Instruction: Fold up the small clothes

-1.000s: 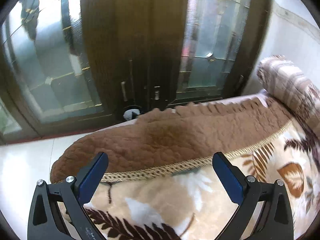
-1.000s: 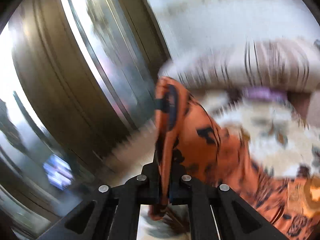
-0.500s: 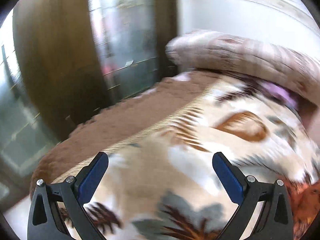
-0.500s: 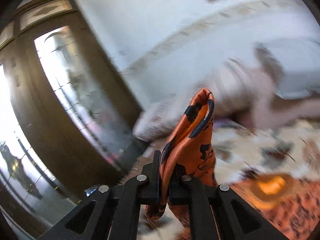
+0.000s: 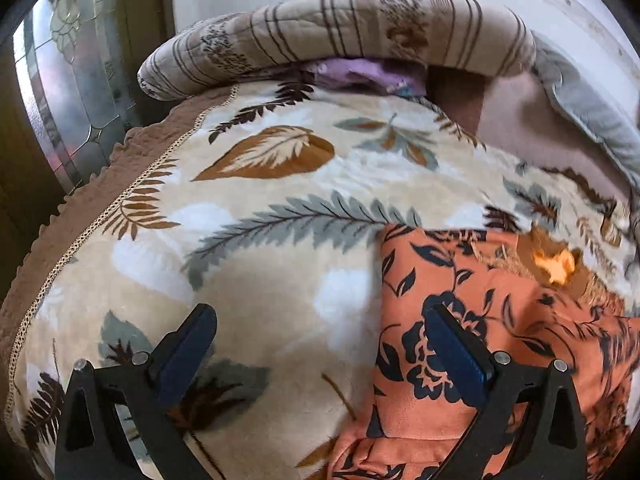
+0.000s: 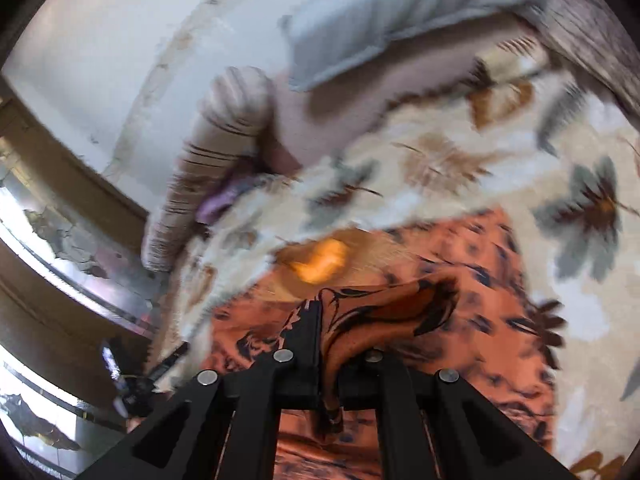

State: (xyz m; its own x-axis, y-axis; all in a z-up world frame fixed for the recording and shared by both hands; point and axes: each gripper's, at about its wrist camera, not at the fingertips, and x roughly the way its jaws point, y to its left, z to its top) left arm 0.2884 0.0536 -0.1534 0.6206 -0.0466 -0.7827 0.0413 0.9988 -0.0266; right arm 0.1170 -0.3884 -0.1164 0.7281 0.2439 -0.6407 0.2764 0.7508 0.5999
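An orange garment with dark floral print lies on the leaf-patterned blanket of a bed, at the lower right of the left wrist view. My left gripper is open and empty; its right finger hangs over the garment's left edge, its left finger over bare blanket. My right gripper is shut on a bunched fold of the orange garment, held just above the rest of it, which spreads flat on the blanket.
A striped rolled quilt lies along the head of the bed with a purple cloth under it. A grey pillow lies near the wall. The blanket's brown border marks the bed's left edge, beside glass doors.
Both grippers swung from facing the doors toward the bed. The right gripper lowered the held fold over the spread garment. The left gripper now hovers at the garment's left edge.
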